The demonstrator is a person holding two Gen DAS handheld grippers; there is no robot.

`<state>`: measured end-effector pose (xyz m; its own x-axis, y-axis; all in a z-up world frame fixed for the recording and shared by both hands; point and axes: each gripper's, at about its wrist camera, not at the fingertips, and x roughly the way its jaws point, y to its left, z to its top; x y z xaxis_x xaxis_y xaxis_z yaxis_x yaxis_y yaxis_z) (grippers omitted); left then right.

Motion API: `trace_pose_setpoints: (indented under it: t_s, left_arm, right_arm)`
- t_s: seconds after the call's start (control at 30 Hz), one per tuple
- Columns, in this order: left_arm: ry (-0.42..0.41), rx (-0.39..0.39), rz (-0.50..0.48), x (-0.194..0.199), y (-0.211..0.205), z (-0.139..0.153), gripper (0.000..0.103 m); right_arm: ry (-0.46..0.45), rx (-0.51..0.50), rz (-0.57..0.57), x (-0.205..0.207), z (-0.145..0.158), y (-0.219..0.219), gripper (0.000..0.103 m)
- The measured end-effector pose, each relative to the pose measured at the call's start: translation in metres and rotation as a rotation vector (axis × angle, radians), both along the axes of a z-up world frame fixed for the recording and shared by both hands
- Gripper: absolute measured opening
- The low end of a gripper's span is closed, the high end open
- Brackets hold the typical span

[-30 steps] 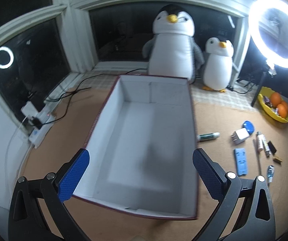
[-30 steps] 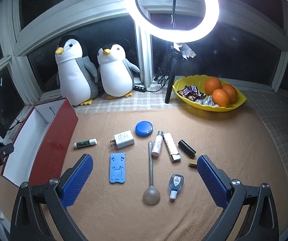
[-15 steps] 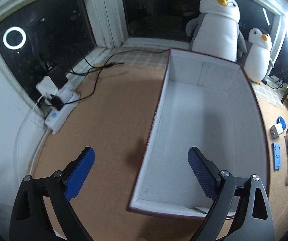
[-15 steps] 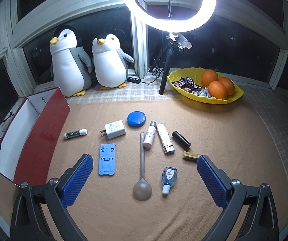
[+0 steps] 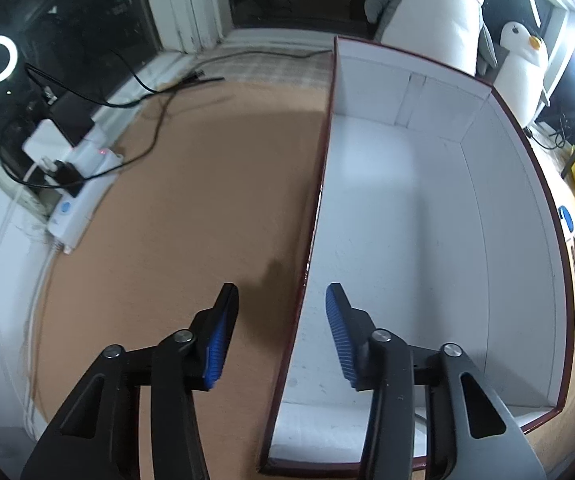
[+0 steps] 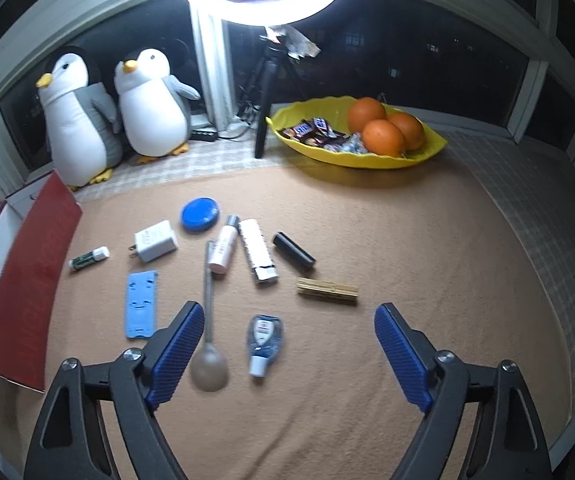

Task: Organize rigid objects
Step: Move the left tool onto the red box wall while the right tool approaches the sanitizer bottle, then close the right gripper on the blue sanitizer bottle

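Red box [image 5: 387, 240] wall runs lengthwise between my left gripper's [image 5: 281, 334] parted fingers, untouched; right gripper [image 6: 283, 356] gapes, empty.

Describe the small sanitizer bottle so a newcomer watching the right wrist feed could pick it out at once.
Start at the yellow fruit bowl and come down the tan mat toward the right gripper. Just ahead of its open jaws, right of the spoon, lies the sanitizer bottle. It alone is clear with blue liquid, a red-and-white label and a white cap.
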<state>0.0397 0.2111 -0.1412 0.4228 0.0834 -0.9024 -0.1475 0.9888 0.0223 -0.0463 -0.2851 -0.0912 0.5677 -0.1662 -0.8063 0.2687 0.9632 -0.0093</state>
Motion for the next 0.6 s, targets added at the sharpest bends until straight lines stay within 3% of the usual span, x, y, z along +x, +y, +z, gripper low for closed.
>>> trace_pose_setpoints:
  t_s: [0.3, 0.6]
  left_arm:
    - [0.020, 0.000, -0.029, 0.003, -0.004, -0.010, 0.030]
    - [0.029, -0.005, -0.050, 0.003, -0.009, -0.018, 0.026]
  right_arm:
    - [0.128, 0.108, -0.003, 0.020, -0.038, -0.020, 0.056]
    - [0.219, 0.130, 0.032, 0.036, -0.071, -0.006, 0.047]
